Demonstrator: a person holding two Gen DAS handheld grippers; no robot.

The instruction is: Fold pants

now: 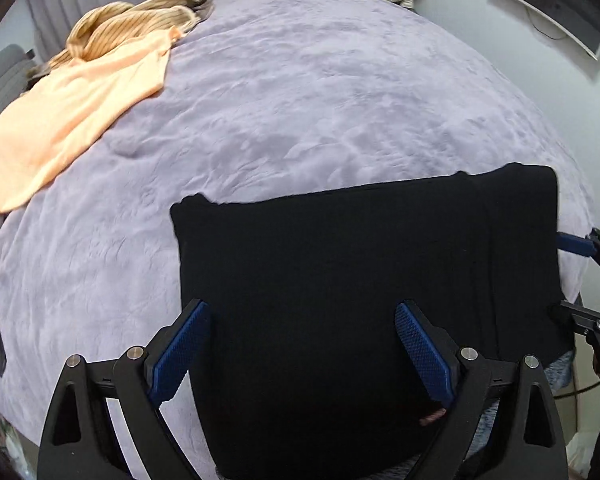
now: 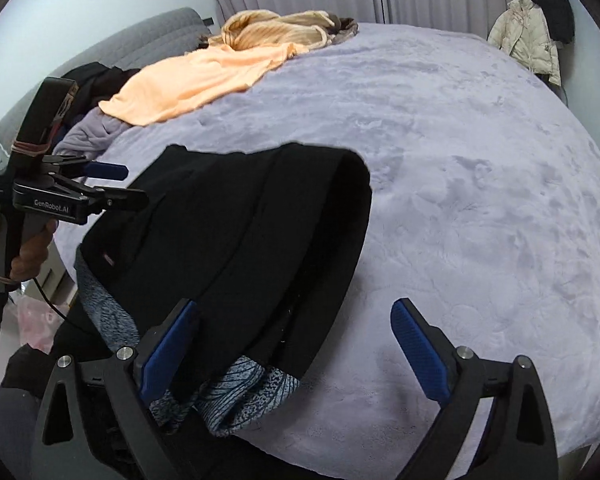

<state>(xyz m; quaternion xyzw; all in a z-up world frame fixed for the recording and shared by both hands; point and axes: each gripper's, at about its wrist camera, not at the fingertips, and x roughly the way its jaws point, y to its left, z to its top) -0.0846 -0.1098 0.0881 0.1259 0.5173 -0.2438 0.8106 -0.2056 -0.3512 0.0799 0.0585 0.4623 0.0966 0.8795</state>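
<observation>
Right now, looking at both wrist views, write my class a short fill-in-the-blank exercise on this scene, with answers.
1. The folded pants are ____ in colour.
2. They lie on a ____ blanket.
3. The left gripper and the right gripper both have their jaws ____.
4. The cloth at the far corner is ____.

Missing words: black; lilac; open; orange

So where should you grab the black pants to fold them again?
Probably the near hem edge of the black pants, coming from the front of the bed. That edge overhangs and lies between the open right hand-held gripper fingers.
</observation>
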